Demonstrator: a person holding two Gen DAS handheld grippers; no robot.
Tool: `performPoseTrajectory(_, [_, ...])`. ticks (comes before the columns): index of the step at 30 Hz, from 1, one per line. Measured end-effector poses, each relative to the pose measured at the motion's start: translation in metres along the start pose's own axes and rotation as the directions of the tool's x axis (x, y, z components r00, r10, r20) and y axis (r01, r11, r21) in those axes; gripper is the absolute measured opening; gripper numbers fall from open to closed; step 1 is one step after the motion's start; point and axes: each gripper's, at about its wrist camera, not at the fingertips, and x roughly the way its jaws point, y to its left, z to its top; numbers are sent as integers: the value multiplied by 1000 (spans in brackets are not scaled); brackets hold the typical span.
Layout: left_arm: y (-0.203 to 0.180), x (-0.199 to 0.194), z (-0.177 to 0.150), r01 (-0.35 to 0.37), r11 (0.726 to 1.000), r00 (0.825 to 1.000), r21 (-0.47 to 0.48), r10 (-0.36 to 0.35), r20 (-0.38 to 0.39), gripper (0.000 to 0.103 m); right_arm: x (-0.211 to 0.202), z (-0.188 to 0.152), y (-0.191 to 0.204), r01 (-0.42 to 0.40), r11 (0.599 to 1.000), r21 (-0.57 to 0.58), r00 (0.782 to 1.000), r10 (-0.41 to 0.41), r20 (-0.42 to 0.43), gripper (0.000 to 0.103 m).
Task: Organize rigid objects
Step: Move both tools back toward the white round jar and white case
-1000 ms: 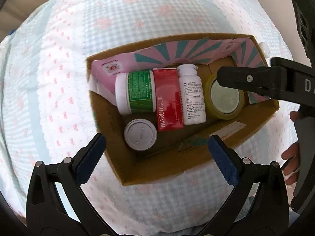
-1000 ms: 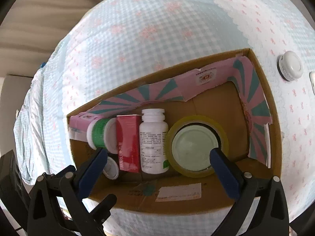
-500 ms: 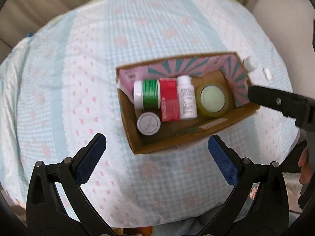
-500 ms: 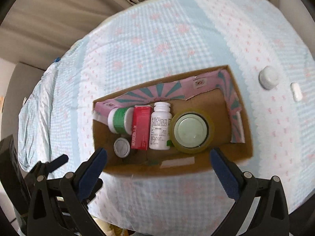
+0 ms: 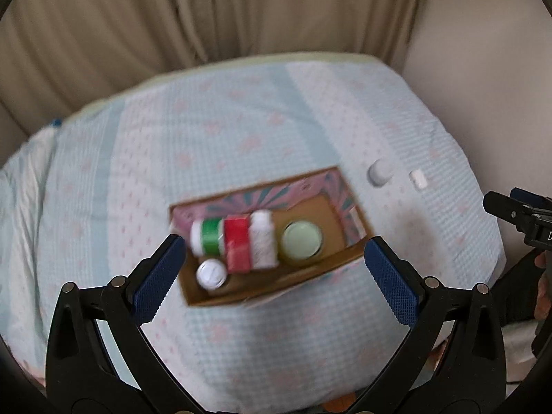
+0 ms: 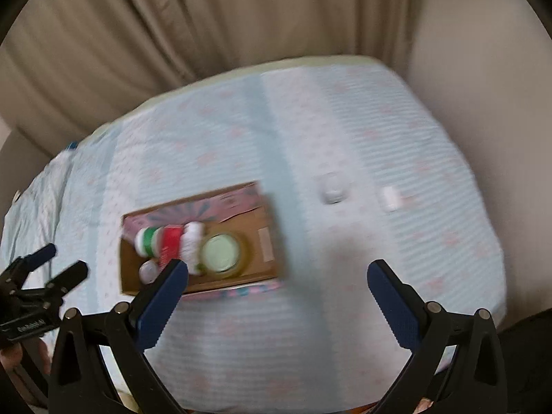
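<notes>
Two hand-held grippers, left [image 5: 272, 258] and right [image 6: 276, 283], hang released and empty above the bed [image 5: 241, 131], five items packed in the cardboard box [image 5: 310, 277]; next probably means fetching the white jar [image 5: 379, 174] lying just beside it.

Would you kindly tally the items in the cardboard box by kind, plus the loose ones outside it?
Bottles lying down: 2 (green-label, white)
Red carton: 1
Tape roll: 1
Round white lid or jar: 1
Loose white items on the cloth: 2 (round, small)
Total: 7
</notes>
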Motion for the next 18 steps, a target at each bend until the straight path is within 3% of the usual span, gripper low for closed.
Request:
performPoseTrajectory(8, [-122, 19, 29, -29, 1000, 998, -5, 29, 55, 103, -1, 25, -103, 2, 998, -55, 999, 0, 45, 103])
performPoseTrajectory(14, [-197, 72, 45, -37, 999, 999, -28, 38, 31, 103, 36, 48, -158, -4, 988, -152, 999, 10, 37, 103])
performPoseTrajectory(18, [-224, 113, 48, -53, 998, 998, -27, 54, 28, 103, 70, 58, -185, -10, 988, -156, 1000, 13, 19, 103])
